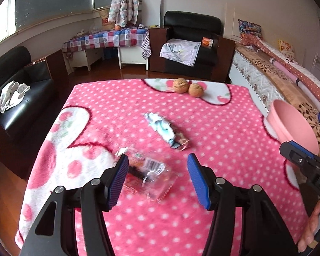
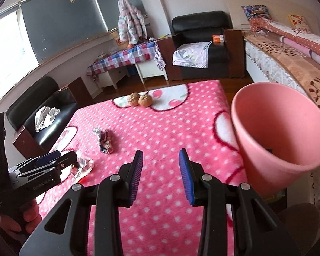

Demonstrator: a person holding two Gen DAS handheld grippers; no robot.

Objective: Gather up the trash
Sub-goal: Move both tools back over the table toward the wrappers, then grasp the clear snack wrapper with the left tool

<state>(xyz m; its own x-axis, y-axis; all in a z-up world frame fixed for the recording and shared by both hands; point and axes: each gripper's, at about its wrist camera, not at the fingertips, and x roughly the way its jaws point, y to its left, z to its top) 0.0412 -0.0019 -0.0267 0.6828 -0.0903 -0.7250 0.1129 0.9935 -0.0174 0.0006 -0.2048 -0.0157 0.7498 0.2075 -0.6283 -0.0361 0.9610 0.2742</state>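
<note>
Here the left gripper (image 1: 157, 179) stands wide open over a clear crinkled wrapper (image 1: 148, 170) on the pink polka-dot blanket (image 1: 224, 128); the wrapper lies between the pads, and whether the left pad touches it is unclear. The right gripper (image 2: 161, 176) is partly open with only blanket showing between its pads. A second, silvery wrapper (image 1: 167, 131) lies farther out, mid-table. Two walnuts (image 1: 188, 87) sit touching near the far edge. A pink bin (image 2: 281, 132) stands at the table's right side.

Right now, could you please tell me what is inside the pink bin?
The pink bin looks mostly empty; one small dark scrap sits near its lower rim. Its far bottom cannot be seen from this angle.
</note>
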